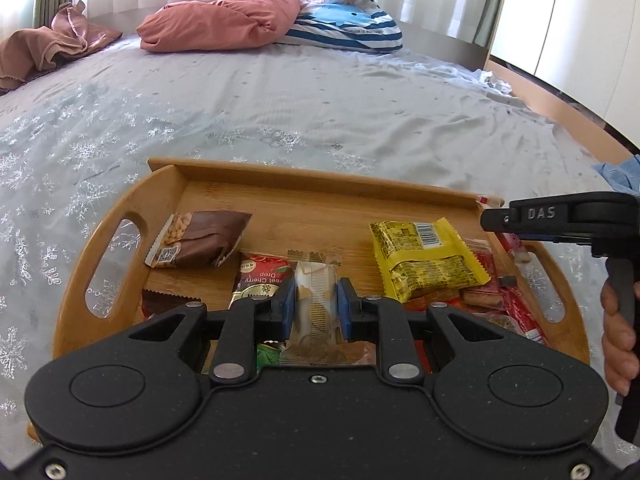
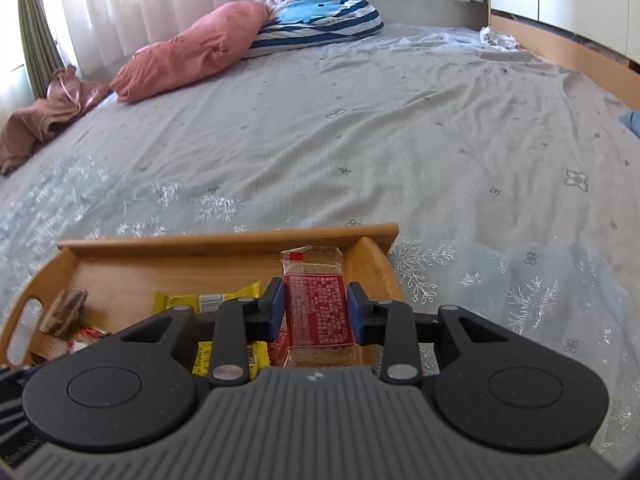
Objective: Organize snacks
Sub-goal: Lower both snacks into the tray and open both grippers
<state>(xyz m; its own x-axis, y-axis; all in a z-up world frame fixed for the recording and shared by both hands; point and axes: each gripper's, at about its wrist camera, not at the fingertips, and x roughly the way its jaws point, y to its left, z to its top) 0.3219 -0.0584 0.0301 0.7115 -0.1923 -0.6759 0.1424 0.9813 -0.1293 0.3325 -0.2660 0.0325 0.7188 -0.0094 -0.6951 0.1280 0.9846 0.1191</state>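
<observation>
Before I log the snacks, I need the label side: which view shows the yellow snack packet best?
The left wrist view: the yellow snack packet lies whole on the wooden tray, barcode up. The right wrist view shows only slivers beside the right gripper.

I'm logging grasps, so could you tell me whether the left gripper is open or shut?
Shut on the white snack bar: both blue pads of the left gripper press its sides.
</observation>
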